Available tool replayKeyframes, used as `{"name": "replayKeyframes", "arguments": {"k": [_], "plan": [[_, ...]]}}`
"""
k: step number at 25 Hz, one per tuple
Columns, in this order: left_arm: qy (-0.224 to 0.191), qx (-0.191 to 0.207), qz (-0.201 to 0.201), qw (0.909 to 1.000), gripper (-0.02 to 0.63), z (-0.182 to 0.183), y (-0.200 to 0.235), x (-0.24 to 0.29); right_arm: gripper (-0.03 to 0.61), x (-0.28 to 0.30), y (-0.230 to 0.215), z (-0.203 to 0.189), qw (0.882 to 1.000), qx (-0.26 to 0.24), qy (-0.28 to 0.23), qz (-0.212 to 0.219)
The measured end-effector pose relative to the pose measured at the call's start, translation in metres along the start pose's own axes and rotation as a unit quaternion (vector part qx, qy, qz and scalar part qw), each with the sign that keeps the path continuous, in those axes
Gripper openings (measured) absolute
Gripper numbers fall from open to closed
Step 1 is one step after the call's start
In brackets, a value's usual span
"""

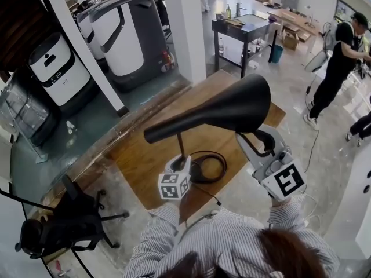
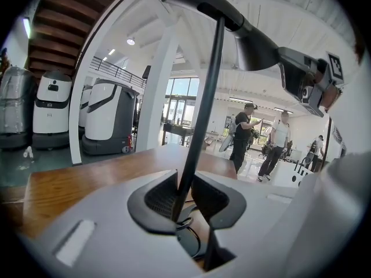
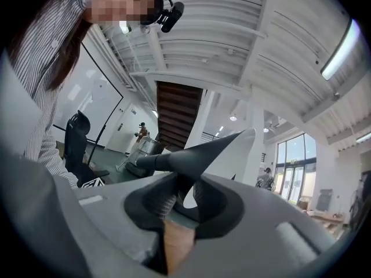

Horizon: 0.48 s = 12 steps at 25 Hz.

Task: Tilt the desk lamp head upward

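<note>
**Table** [image 1: 139,155]: wooden top. It carries the desk lamp near the person's edge.

**Lamp head** [image 1: 232,106]: black, trumpet-shaped, with a matt finish. It sits above the table on top of the stem. In the head view the wide mouth points right and away and the narrow tail points left, with the mouth end slightly higher. The right gripper view shows a pale inner face. The right gripper [image 1: 255,138] reaches up from below the wide end, and its fingers [image 3: 152,204] are closed on the lower edge of the head.

**Lamp stem** [image 2: 200,114]: thin, dark and straight, near upright. It runs up between the fingers [image 2: 159,197] of the left gripper [image 2: 184,197], which are clamped on it low down, just above the base.

**Lamp base** [image 1: 210,168]: dark and round, flat on the table.

**Cord** [image 1: 211,197]: thin and dark, trailing toward the person.

**Hard to make out**:
- The marker cube covers the left grip in the head view.
- The joint between head and stem is partly masked by the head itself.
- The fingers hide most of the base in the left gripper view.
</note>
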<state>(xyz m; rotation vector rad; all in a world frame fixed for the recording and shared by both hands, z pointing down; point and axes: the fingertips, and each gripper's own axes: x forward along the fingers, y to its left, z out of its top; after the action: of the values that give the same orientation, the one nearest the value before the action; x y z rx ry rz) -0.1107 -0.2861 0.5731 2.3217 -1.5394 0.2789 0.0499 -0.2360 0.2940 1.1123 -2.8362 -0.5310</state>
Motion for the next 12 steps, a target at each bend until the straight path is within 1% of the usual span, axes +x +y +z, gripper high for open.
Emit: {"name": "replayKeyframes", "arguments": {"k": [4,12], "plan": [[-0.002,0.009,0.014,0.9999,0.058,-0.001,0.002,0.000,0.081,0.005,0.003,0.012,0.999,-0.039,-0.002,0.005],[-0.008,0.015,0.015,0.9997,0.058,0.000,0.000,-0.002,0.083,0.012,0.005,0.027,0.997,-0.082,0.003,0.014]]}}
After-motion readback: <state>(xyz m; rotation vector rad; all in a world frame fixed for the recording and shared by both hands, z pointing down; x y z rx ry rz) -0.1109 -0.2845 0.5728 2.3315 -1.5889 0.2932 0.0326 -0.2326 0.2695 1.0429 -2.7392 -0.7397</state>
